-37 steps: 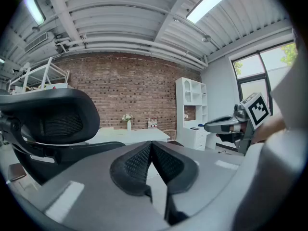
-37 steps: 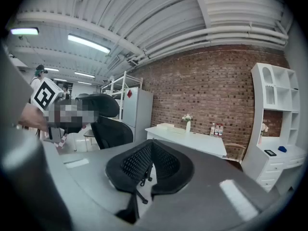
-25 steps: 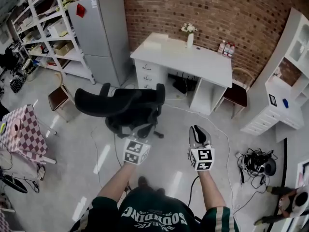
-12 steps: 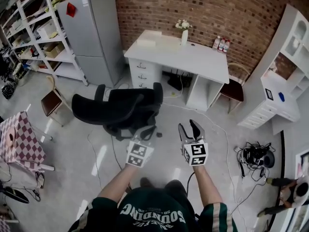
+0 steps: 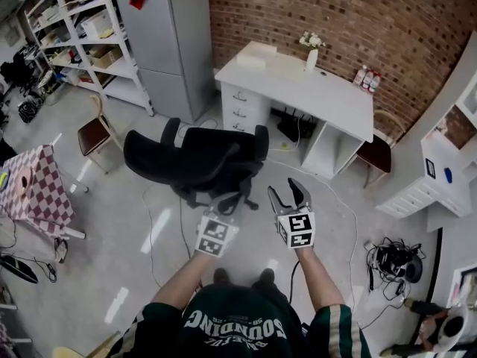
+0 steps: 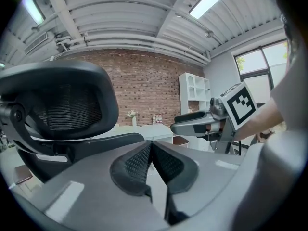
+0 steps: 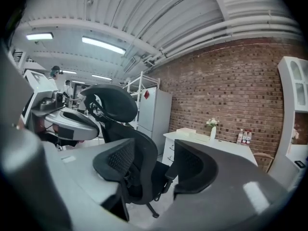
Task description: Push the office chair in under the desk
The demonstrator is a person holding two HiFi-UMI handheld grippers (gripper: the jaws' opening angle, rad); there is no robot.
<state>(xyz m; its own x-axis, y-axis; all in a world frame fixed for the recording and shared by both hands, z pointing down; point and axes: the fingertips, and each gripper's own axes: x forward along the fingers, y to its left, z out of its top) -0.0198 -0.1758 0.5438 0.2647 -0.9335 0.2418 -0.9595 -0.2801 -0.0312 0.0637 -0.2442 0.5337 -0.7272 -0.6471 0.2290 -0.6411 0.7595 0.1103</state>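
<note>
The black office chair (image 5: pixel 195 157) stands on the grey floor in front of the white desk (image 5: pixel 337 100), with its headrest (image 5: pixel 153 155) toward the left in the head view. My left gripper (image 5: pixel 225 199) is shut with nothing in it, just short of the chair's back. In the left gripper view, the headrest (image 6: pixel 62 100) looms beyond the closed left gripper (image 6: pixel 150 146). My right gripper (image 5: pixel 287 192) is open and its jaws have just been opening. In the right gripper view, the chair's back (image 7: pixel 142 148) shows beyond the gap of the right gripper (image 7: pixel 154 160), untouched.
A grey fridge (image 5: pixel 168 36) and white shelves (image 5: pixel 74 36) stand at the left of the desk. A brown-seated chair (image 5: pixel 93 136) and a checked table (image 5: pixel 30 192) are at the left. Another brown chair (image 5: pixel 376 155), a white cabinet (image 5: pixel 440 177) and floor cables (image 5: pixel 391 259) lie at the right.
My right gripper has opened and moved left, closer to the left gripper and the chair. The left gripper has stayed shut behind the chair's back.
</note>
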